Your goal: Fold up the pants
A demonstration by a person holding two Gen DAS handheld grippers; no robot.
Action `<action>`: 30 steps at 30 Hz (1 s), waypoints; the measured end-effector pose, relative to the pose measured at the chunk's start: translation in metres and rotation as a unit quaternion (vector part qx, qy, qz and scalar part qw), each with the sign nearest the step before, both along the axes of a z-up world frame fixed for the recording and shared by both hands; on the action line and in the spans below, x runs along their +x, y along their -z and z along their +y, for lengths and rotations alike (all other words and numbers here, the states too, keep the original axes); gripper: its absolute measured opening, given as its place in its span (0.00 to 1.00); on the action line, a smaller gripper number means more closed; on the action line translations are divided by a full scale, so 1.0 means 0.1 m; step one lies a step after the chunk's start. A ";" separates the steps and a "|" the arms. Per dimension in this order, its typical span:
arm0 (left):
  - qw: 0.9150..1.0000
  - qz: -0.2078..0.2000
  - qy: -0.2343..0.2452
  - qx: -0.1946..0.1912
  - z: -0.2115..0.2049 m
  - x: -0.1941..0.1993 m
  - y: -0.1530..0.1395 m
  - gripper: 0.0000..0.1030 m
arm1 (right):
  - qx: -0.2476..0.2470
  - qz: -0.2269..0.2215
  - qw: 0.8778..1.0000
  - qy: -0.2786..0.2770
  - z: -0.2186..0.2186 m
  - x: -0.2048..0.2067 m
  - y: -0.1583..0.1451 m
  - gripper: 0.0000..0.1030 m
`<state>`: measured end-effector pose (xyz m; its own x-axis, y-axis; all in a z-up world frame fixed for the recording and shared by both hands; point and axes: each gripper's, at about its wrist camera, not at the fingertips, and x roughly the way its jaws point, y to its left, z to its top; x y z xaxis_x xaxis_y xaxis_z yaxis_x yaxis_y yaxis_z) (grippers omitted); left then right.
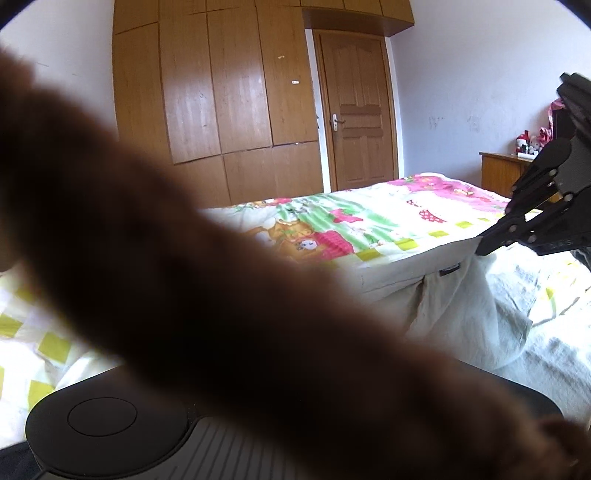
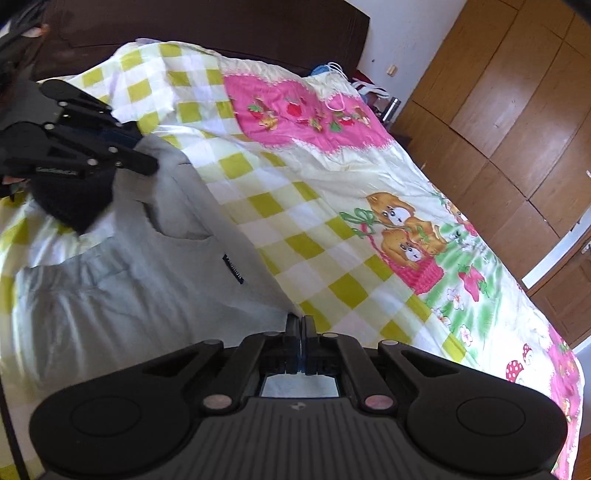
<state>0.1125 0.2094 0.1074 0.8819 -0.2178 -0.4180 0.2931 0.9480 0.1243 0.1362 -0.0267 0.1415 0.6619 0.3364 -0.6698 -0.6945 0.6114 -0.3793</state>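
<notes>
Pale grey pants (image 2: pixel 129 295) with a small dark label (image 2: pixel 233 271) lie on the bed. In the right wrist view my right gripper (image 2: pixel 301 323) is shut on one edge of the pants at the bottom. My left gripper (image 2: pixel 147 166) is at the upper left, pinching the far corner of the same edge. In the left wrist view a blurred brown fuzzy shape (image 1: pixel 221 295) close to the lens hides my left fingers. There the right gripper (image 1: pixel 485 247) holds the pants (image 1: pixel 461 302) by the waistband, lifted and stretched.
A cartoon-print bed cover (image 2: pixel 332 206) with yellow checks spreads across the bed. A dark headboard (image 2: pixel 184 26) is behind it. A wooden wardrobe (image 1: pixel 221 92) and door (image 1: pixel 358 110) stand beyond the bed's foot. A nightstand (image 1: pixel 502 170) with toys is at the far right.
</notes>
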 end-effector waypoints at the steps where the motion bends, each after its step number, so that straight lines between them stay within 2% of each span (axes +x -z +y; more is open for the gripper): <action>1: 1.000 0.008 -0.008 -0.001 0.03 -0.12 0.08 0.15 | 0.000 0.016 1.000 -0.011 0.06 -0.21 0.12 0.17; 6: 0.995 0.084 -0.050 -0.004 0.18 -0.65 0.62 0.15 | -0.010 0.132 0.991 -0.036 0.29 -0.88 0.99 0.17; 9: 0.992 0.111 -0.062 0.010 0.19 -0.87 0.82 0.17 | -0.024 0.139 0.989 -0.038 0.37 -1.05 1.24 0.17; 12: 0.990 0.120 -0.073 0.009 0.23 -1.01 0.89 0.17 | -0.029 0.118 0.992 -0.044 0.40 -1.08 1.20 0.17; 19: 0.993 0.089 -0.078 -0.010 0.24 -1.10 0.77 0.15 | -0.015 0.104 0.993 -0.047 0.38 -1.18 1.03 0.17; 25: 0.987 0.133 -0.091 -0.002 0.28 -1.19 0.93 0.17 | -0.031 0.137 0.988 -0.061 0.42 -1.38 1.24 0.17; 30: 0.988 0.112 -0.108 -0.011 0.29 -1.39 0.75 0.18 | -0.028 0.093 0.993 -0.069 0.36 -1.39 1.12 0.17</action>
<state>-0.0265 0.2386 0.0328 0.7944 -0.0455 -0.6056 0.1005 0.9933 0.0572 -0.0023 0.0092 0.0298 0.4748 0.3738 -0.7968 -0.8312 0.4879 -0.2664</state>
